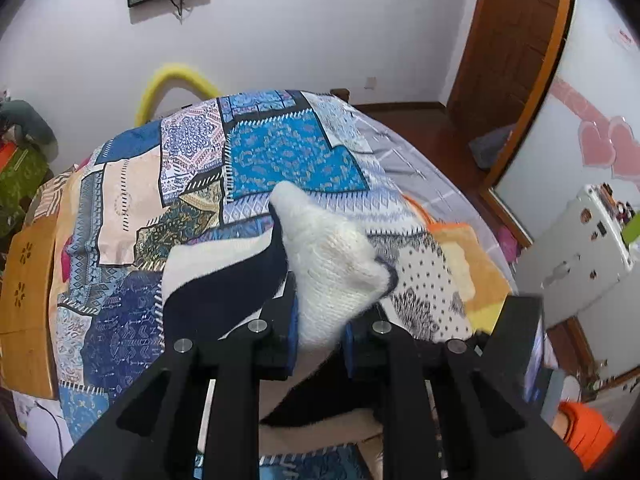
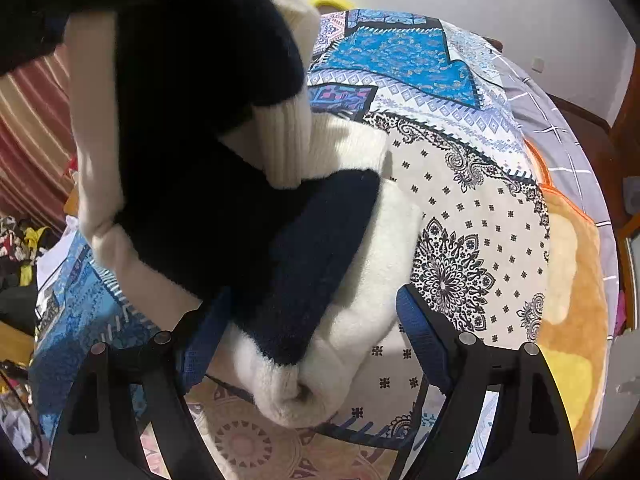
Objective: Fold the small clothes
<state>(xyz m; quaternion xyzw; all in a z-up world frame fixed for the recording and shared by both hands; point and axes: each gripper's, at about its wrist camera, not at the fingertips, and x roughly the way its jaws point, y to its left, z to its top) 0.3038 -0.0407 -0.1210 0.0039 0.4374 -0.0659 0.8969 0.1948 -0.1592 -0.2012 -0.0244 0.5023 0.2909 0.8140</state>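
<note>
While the left tongs (image 1: 320,340) pinch a white corner of the black-and-white knit sweater (image 1: 332,264) at lower centre, its body trails toward the wide-open right tongs (image 2: 308,336), lying between them on the patchwork bedspread (image 2: 480,200).

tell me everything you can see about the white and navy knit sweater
The sweater is a small fuzzy knit, cream white with broad dark navy panels and a ribbed white band. It is bunched and half lifted over the patchwork bedspread, not yet folded flat. The left gripper is shut on a white part of it, holding that up in a peak. Its lower end lies between the fingers of the right gripper, which is open around it.
</note>
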